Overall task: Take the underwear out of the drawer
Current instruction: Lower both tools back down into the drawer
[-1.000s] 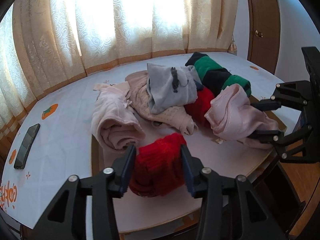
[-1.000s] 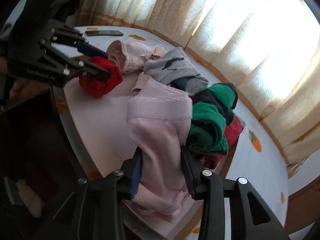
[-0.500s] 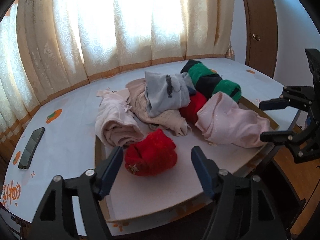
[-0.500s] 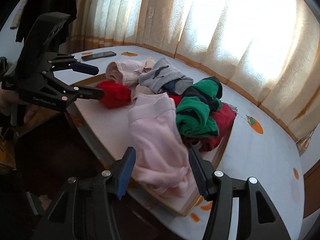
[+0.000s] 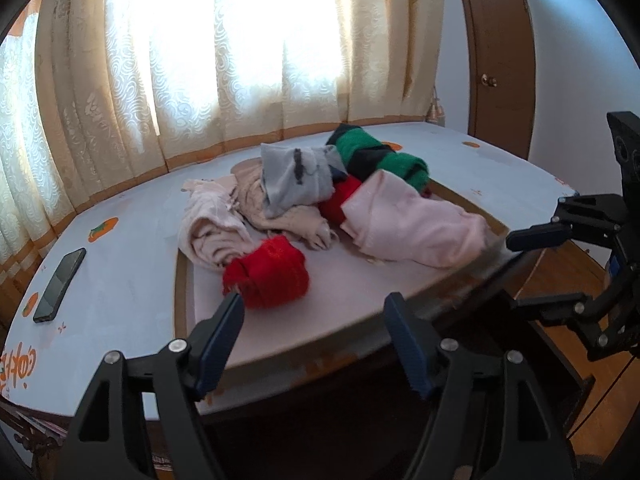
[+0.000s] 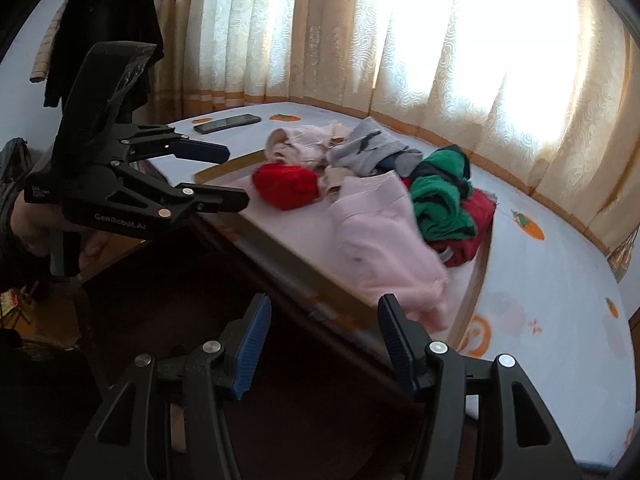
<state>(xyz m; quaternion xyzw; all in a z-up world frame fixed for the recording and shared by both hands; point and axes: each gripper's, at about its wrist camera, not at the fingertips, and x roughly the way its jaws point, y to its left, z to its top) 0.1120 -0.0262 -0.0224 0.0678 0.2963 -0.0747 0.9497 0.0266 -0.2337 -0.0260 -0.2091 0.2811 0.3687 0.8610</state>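
A red rolled garment [image 5: 268, 274] lies on the pale board [image 5: 320, 320], just beyond my left gripper [image 5: 313, 304]. Its jaws are opening, with nothing between them. To the right a pink garment [image 5: 412, 228] lies at the board's edge. My right gripper [image 5: 536, 272] stands open beside it, off the table. From the right wrist, the right gripper [image 6: 324, 312] is open and empty, with the pink garment [image 6: 380, 240] ahead of it. The left gripper [image 6: 234, 176] is near the red garment [image 6: 286, 184]. Behind lie grey [image 5: 296, 176] and green-black [image 5: 376, 156] pieces.
A phone [image 5: 60, 284] lies on the light tablecloth [image 5: 120, 264] at the left. Curtains close off the back. A wooden door [image 5: 496, 60] stands at the right. Below the table's front edge is a dark cavity [image 6: 180, 300]. A hand [image 6: 24, 232] holds the left gripper.
Both grippers let go: the left released the red garment, the right the pink one. Both pulled back from the table, and the garments now lie on the board.
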